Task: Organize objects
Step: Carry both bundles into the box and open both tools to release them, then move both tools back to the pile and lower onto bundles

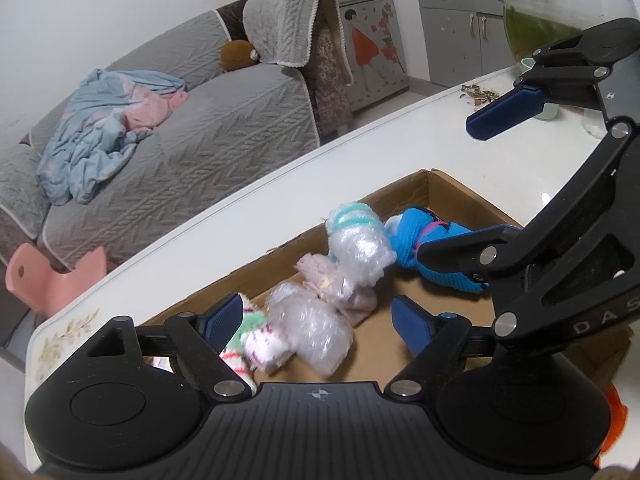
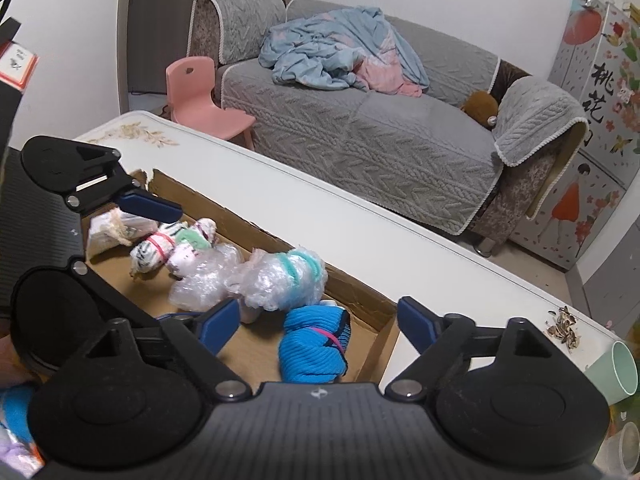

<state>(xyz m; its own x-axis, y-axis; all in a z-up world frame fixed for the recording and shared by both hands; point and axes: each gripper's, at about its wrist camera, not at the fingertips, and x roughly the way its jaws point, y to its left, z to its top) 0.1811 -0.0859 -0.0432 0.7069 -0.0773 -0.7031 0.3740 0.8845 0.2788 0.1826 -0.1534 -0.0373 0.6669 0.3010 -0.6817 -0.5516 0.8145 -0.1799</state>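
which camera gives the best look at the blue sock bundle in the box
The right wrist view: the blue sock bundle lies whole between the open right gripper's fingers, pink band visible. In the left wrist view, the right gripper's finger covers part of it.

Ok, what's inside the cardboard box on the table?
The cardboard box holds rolled sock bundles: a blue one, two in clear plastic wrap, striped ones. The grippers cover its near part, so anything there stays unseen.

Matt brown cardboard box [image 1: 448, 188] holds crinkly, glossy plastic-wrapped bundles [image 1: 360, 248] and a ribbed blue knit roll [image 2: 314, 348]; glossy white tabletop [image 2: 360, 232] beneath.
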